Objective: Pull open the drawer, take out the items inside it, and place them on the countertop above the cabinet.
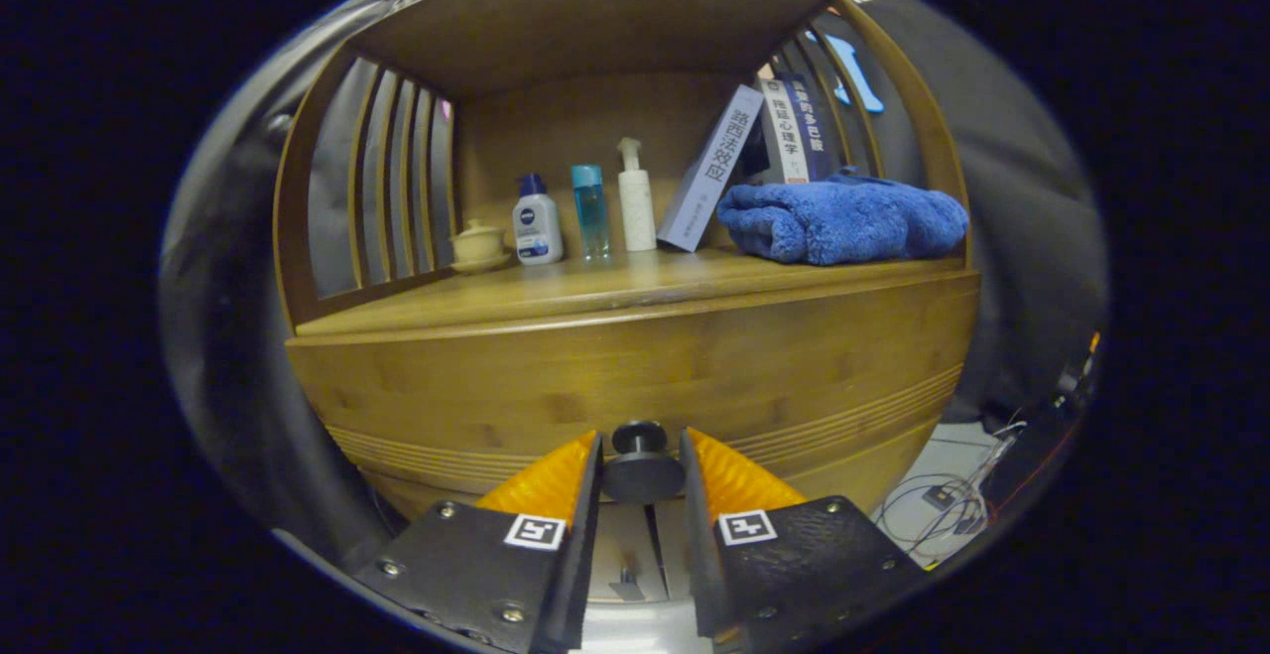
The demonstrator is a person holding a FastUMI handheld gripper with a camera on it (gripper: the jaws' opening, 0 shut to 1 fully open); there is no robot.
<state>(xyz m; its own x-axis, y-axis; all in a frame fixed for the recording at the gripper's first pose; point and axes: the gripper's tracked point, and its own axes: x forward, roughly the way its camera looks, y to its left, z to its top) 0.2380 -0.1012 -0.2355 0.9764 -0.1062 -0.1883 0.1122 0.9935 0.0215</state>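
Wooden cabinet point(635, 366), slatted at both sides. Drawer front point(695, 376) running wide and level under the countertop point(556, 292), long axis side to side, face turned toward the camera and flush with the cabinet; contents hidden behind it. Lower part of the cabinet cut off behind the gripper body.

On the countertop, at the right, a folded blue towel point(843, 220), long side parallel to the shelf edge, covering the feet of the books point(794, 128) behind it. One pale book point(709, 168) leaning to the right against those books. Left of it, a white pump bottle point(635, 197), a clear blue bottle point(590, 209), a squat white bottle with blue cap point(537, 222), then a small lidded cup on a saucer point(478, 242) next to the left slats.

Tangle of cables point(943, 505) on the floor at the right, hard to make out.

Dark round knob point(641, 457) jutting straight out of the drawer front, between the fingers. Gripper point(640, 460) parted, fingers flanking the knob closely on both sides; contact hard to judge.
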